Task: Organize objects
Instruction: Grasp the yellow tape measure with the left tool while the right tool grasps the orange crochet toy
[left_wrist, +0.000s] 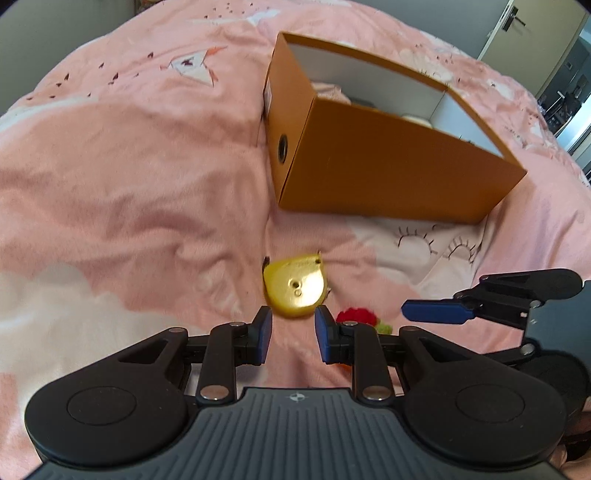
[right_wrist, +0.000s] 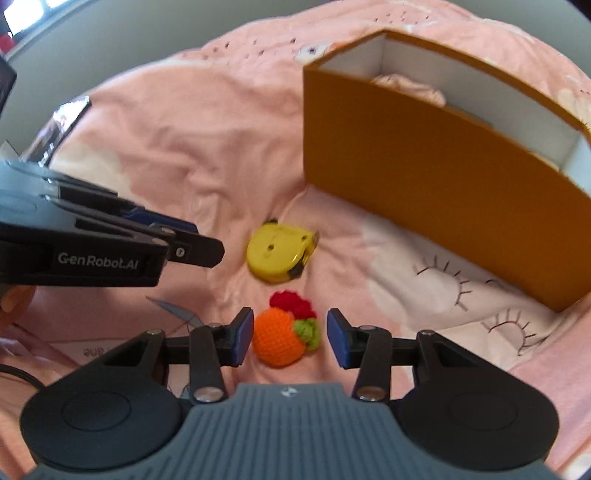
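A yellow tape measure (left_wrist: 295, 286) lies on the pink bedspread, just ahead of my open left gripper (left_wrist: 293, 334); it also shows in the right wrist view (right_wrist: 279, 254). An orange crocheted fruit (right_wrist: 280, 341) with green leaves and a red crocheted piece (right_wrist: 291, 302) sits between the open fingers of my right gripper (right_wrist: 290, 338); whether they touch it I cannot tell. The red piece shows in the left view (left_wrist: 356, 316). An open orange box (left_wrist: 388, 162) stands beyond, also in the right view (right_wrist: 424, 173), with soft items inside.
The right gripper enters the left wrist view at the right (left_wrist: 439, 312). The left gripper's body (right_wrist: 110, 243) crosses the right view at the left. A door (left_wrist: 517, 26) is at the far right. The bedspread (left_wrist: 129, 166) is rumpled.
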